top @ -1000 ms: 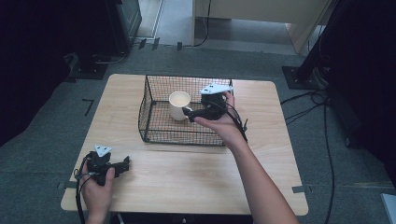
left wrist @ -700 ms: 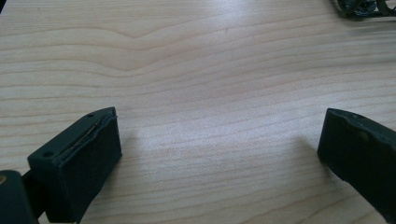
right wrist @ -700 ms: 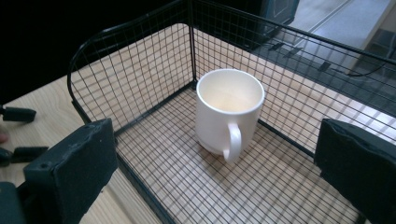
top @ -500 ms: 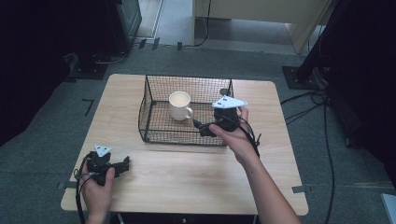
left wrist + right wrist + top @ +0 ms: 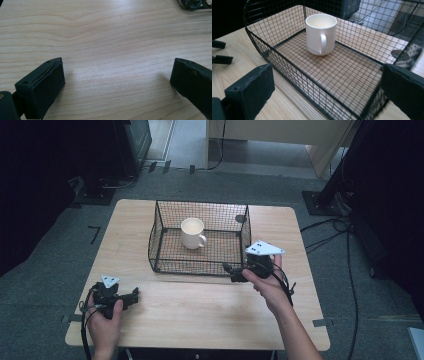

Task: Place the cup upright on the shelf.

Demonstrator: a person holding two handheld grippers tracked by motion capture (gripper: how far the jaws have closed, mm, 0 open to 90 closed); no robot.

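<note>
One mug point(image 5: 192, 233) in one wire basket point(image 5: 161, 226); two empty tongs.

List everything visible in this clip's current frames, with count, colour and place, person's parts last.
Table: one, light wood, centre of the high view.
Wire basket: one, black, far middle of the table.
Mug: one, white, upright inside the basket, left of its middle.
Floor: grey, around the table.
Left tool: one, black, open, near left of the table.
Right tool: one, black, open, by the basket's near right corner.
</note>
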